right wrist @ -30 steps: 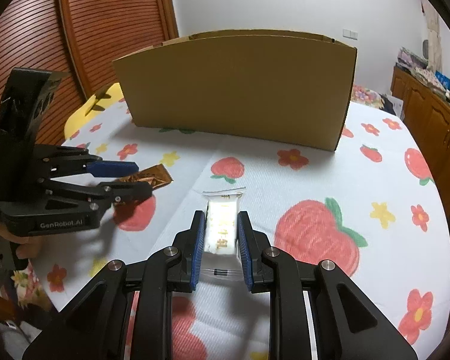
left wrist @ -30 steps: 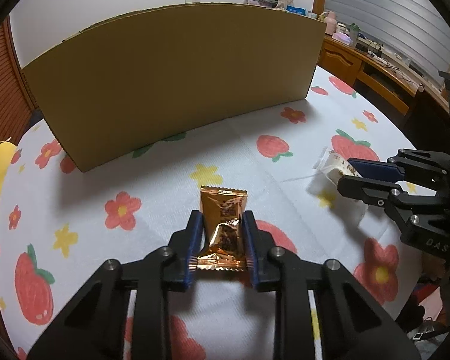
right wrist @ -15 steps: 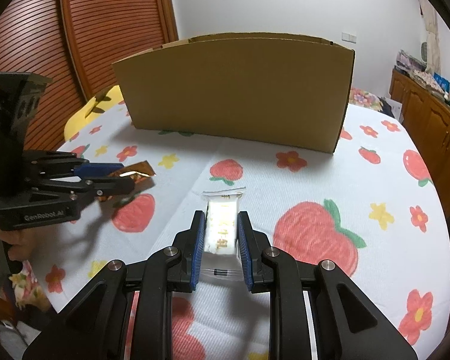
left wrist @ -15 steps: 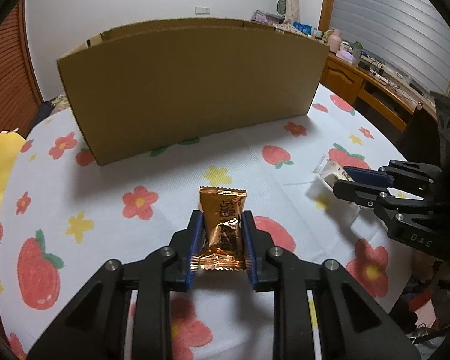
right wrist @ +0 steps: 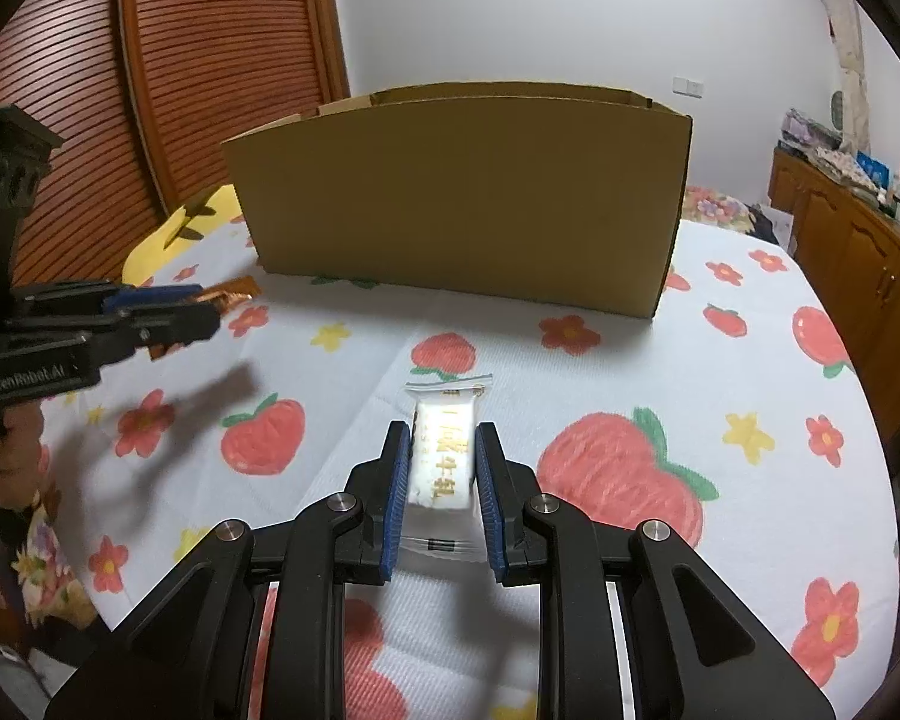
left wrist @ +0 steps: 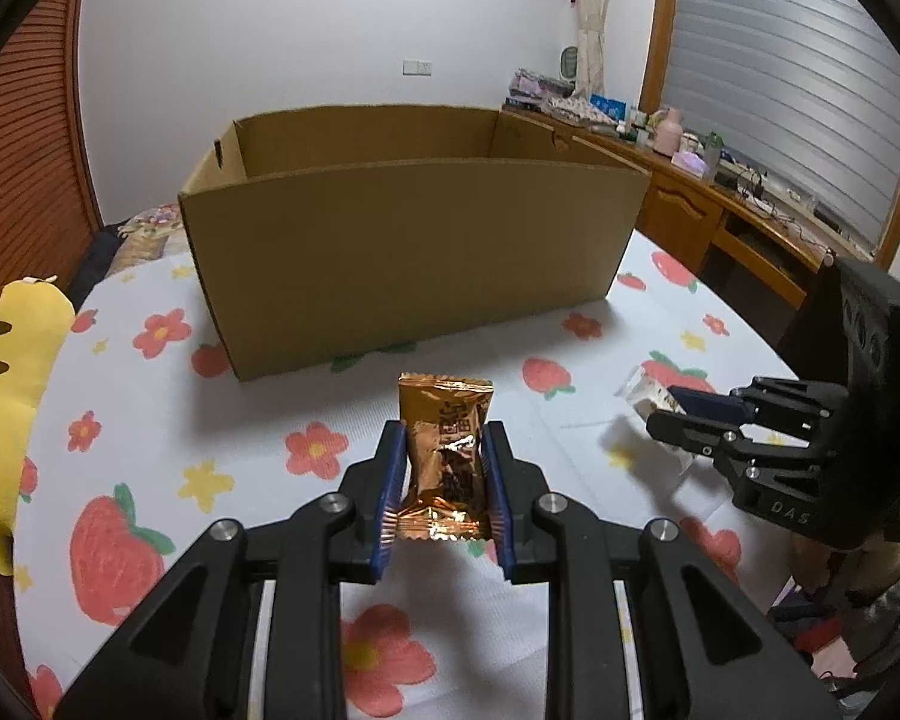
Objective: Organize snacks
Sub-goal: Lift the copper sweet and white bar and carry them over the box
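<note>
**Left wrist view: two held snacks facing the open box across the surface**

Left wrist view. The left tool (left wrist: 444,480) is closed narrowly on an orange foil snack packet (left wrist: 444,456), whose long axis runs forward along the fingers, crimped top edge pointing at the cardboard box (left wrist: 414,258). The packet hangs above the surface (left wrist: 258,408), clear of the printed cloth. Directly ahead stands the box, its long front wall broadside to the tool and its top open; the far wall and a little of the inside show, but its floor is hidden. The box lies forward and slightly left of the packet, well apart, with its rim above the packet's present height. To the right, the right tool (left wrist: 669,405) appears side-on, at about the same depth from the box.

Right wrist view. The right tool (right wrist: 441,480) is closed narrowly on a white snack bar in clear wrap (right wrist: 444,456), long axis likewise forward, above the surface (right wrist: 630,360). The box (right wrist: 462,204) stands ahead, front wall broadside, with the left tool (right wrist: 168,315) at far left carrying its packet.

Judgement. Neither tool looks clearly nearer the box. Nothing lies on the cloth between either snack and the box; the front wall itself is the obstacle, so each snack probably needs lifting above the rim before release. A yellow plush (left wrist: 12,396) at the left edge lies outside both paths.
</note>
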The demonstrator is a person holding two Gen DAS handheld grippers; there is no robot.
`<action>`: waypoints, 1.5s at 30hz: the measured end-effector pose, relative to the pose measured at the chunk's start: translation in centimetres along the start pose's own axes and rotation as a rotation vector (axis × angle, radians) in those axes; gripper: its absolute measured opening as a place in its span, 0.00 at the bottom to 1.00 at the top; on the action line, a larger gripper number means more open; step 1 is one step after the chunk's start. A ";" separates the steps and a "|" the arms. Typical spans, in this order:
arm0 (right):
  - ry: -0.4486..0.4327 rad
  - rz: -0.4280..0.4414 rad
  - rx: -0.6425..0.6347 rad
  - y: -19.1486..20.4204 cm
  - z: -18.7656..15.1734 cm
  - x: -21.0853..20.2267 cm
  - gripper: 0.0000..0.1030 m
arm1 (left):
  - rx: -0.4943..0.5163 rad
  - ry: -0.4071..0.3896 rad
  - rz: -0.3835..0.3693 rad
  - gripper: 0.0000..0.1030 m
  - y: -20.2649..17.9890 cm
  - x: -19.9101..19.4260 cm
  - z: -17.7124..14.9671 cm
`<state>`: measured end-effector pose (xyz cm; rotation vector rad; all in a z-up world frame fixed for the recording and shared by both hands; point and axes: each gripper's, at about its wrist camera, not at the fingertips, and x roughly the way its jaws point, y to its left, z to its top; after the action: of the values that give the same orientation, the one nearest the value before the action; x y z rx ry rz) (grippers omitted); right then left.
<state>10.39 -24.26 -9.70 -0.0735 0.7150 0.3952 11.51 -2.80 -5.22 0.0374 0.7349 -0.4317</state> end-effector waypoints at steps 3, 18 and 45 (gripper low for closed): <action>-0.005 -0.004 0.000 0.0 -0.1 -0.1 0.19 | -0.007 -0.020 0.002 0.23 0.2 -0.6 0.4; -0.051 -0.024 0.002 -0.7 1.4 -1.8 0.19 | -0.018 -0.118 0.031 0.23 1.3 -2.9 4.2; -0.223 -0.050 -0.084 -2.5 13.5 -5.1 0.19 | -0.023 -0.180 0.063 0.23 4.3 -1.8 12.6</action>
<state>16.30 -25.58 3.62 -0.1240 0.4755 0.3782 20.11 -0.51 4.81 0.0003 0.5598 -0.3610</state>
